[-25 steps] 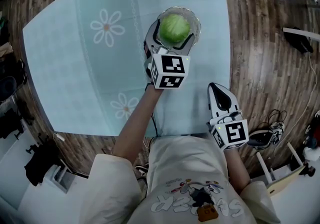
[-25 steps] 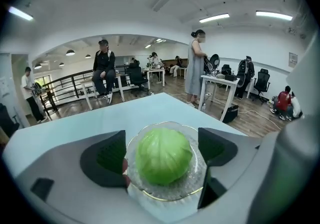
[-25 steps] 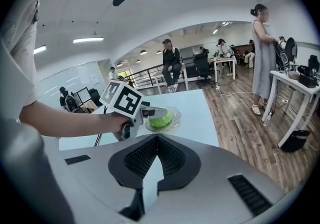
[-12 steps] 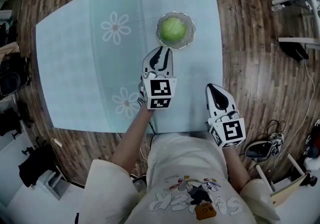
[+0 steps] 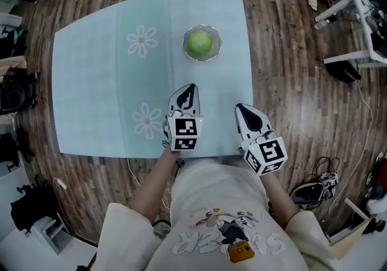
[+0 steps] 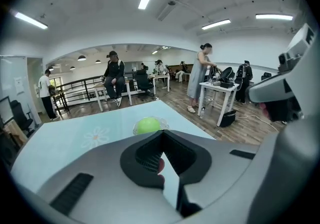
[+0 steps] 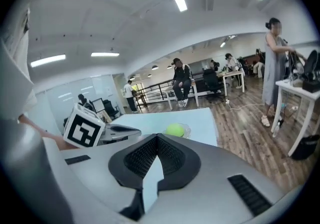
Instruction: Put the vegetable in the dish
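Note:
A round green cabbage [image 5: 201,42] lies in a clear glass dish [image 5: 218,40] on the far right part of the pale blue tablecloth [image 5: 97,82]. My left gripper [image 5: 190,87] is near the table's front edge, well short of the dish, shut with nothing between its fingers. My right gripper [image 5: 240,107] hovers beside it over the table's front right corner, also shut and empty. In the left gripper view the cabbage [image 6: 148,125] shows just above the closed jaws. The right gripper view has the cabbage [image 7: 175,129] ahead and the left gripper [image 7: 122,129] to its left.
The tablecloth carries daisy prints [image 5: 143,40]. Wooden floor surrounds the table. A white desk frame [image 5: 357,22] stands at the far right, cables [image 5: 317,186] lie on the floor at the lower right, dark bags [image 5: 12,97] at the left. People stand and sit far off in both gripper views.
My left gripper let go of the cabbage in the dish, drew back toward the table's front edge and shut its jaws. The right gripper shifted slightly left.

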A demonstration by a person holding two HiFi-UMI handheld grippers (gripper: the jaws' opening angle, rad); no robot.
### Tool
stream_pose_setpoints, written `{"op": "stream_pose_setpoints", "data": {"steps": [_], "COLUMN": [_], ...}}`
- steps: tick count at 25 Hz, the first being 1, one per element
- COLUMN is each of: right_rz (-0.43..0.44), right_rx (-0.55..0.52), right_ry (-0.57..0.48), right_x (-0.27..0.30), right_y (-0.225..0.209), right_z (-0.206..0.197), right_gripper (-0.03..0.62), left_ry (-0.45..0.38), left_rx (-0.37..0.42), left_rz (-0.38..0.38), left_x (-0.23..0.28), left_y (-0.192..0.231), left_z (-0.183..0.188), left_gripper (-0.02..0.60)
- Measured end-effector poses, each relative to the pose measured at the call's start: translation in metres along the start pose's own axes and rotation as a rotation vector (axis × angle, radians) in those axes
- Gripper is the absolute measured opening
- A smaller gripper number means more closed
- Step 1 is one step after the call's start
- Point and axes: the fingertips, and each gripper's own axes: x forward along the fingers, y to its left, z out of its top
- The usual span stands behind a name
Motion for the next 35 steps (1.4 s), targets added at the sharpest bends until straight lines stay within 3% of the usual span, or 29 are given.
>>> {"op": "stream_pose_setpoints", "data": {"steps": [2, 5, 8, 14, 21, 25, 30, 33, 35], "right_rz": [0.025, 0.030, 0.039, 0.068, 0.150, 0.197, 0.202, 0.226, 0.226], "right_rx": [0.026, -0.021, -0.037, -0.049, -0.034, -0.061, -0.172, -0.111, -0.149], "right_ry": [-0.013, -0.024, -0.046, -0.071, -0.091, -0.099, -0.117, -0.135, -0.120], "right_x": [-0.013, -0.040, -0.059, -0.107, -0.137, -0.152, -0.163, -0.162, -0.163], "right_y": [0.002, -0.002, -0.003, 0.025, 0.055, 0.079, 0.098, 0.106, 0.112], "right_z": [-0.001, -0.005, -0.002, 0.002, -0.008, -0.009, -0.002, 0.005, 0.002], "right_gripper": [0.018, 0.018, 0.018, 0.018, 0.018, 0.018, 0.018, 0.018, 0.018], "left_ry": [-0.002, 0.013, -0.019, -0.063, -0.082, -0.099, -0.126, -0.148, -0.152], "left_rx": [0.022, -0.002, -0.013, -0.153, -0.233, -0.259, -0.289, -0.274, -0.264], "left_rz": [0.001, 0.006, 0.016, 0.035, 0.080, 0.076, 0.043, 0.059, 0.071], "left_x": [-0.017, -0.037, -0.064, -0.149, -0.222, -0.243, -0.249, -0.259, -0.262], "left_y": [-0.013, -0.043, -0.060, -0.105, -0.143, -0.157, -0.159, -0.155, -0.157], "left_z": [-0.001, -0.012, 0.003, 0.017, 0.006, 0.002, 0.010, 0.016, 0.014], "left_gripper": [0.006, 0.006, 0.006, 0.006, 0.006, 0.006, 0.006, 0.006, 0.006]}}
